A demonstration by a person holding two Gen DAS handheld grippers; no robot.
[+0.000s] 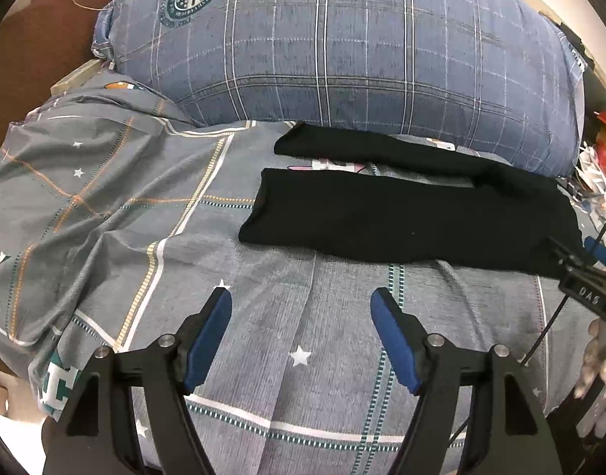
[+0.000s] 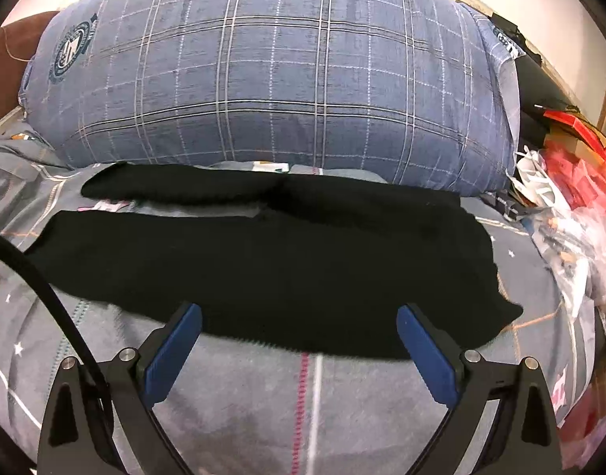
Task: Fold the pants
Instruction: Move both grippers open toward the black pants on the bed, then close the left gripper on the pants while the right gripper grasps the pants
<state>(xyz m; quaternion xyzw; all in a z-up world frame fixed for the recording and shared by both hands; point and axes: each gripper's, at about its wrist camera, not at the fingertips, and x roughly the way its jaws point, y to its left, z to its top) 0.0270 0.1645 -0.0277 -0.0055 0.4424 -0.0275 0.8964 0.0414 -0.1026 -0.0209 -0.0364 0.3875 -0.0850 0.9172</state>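
Observation:
Black pants [image 1: 413,217] lie spread flat across a grey patterned bedsheet [image 1: 144,213], legs pointing left with a gap between them, waist at the right. My left gripper [image 1: 301,297] is open over bare sheet, just short of the near leg, with nothing between its blue pads. In the right wrist view the same pants [image 2: 263,261] fill the middle. My right gripper [image 2: 299,312] is open, its tips at the near edge of the cloth. The right gripper also shows at the left wrist view's right edge [image 1: 580,265], by the waist.
A large blue plaid pillow [image 2: 271,79] lies right behind the pants. Red and white bags and clutter [image 2: 572,198] are heaped at the bed's right side. A brown cushion [image 1: 38,47] sits at the far left. A hand [image 1: 595,360] shows at the right edge.

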